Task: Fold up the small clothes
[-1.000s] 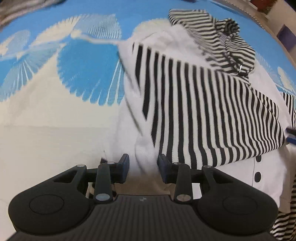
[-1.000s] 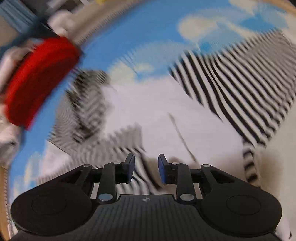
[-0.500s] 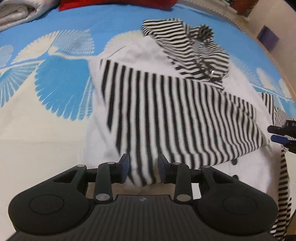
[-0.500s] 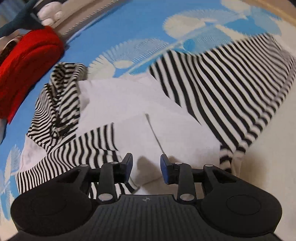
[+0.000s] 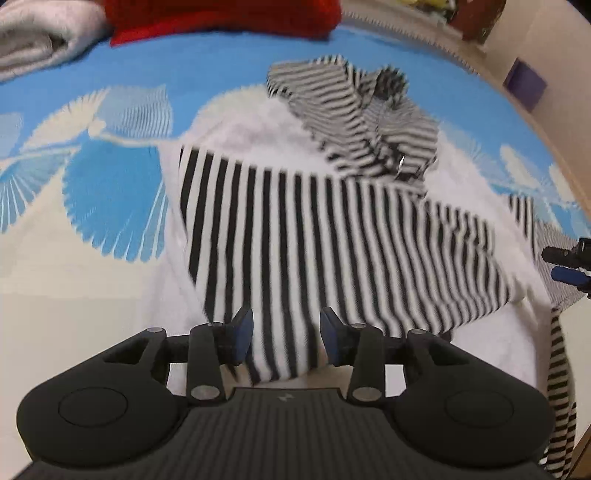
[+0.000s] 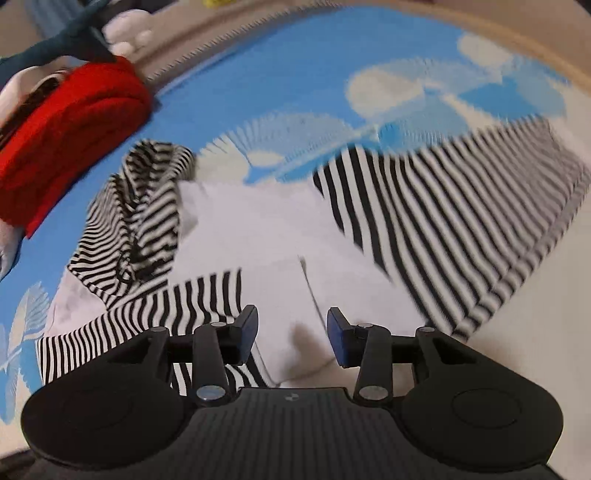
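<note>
The left hand-held gripper (image 5: 286,334), jaws parted, is hovering over the striped garment (image 5: 332,236), which is lying on a blue-patterned bedspread (image 5: 110,192).

One striped-and-white garment (image 5: 332,236) lies on one blue-and-cream cover (image 5: 110,192), and it has one striped hood (image 5: 354,122) at the far end. Two grippers show: left (image 5: 286,334) and right (image 6: 291,334). Far off sit one red cloth (image 5: 221,14), one grey towel (image 5: 40,40) and one plush toy (image 6: 70,33).

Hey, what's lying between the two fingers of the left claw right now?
In the left wrist view, the striped sleeve of the small top runs through the gap of the open left claw, its end lying on the bedspread.
</note>
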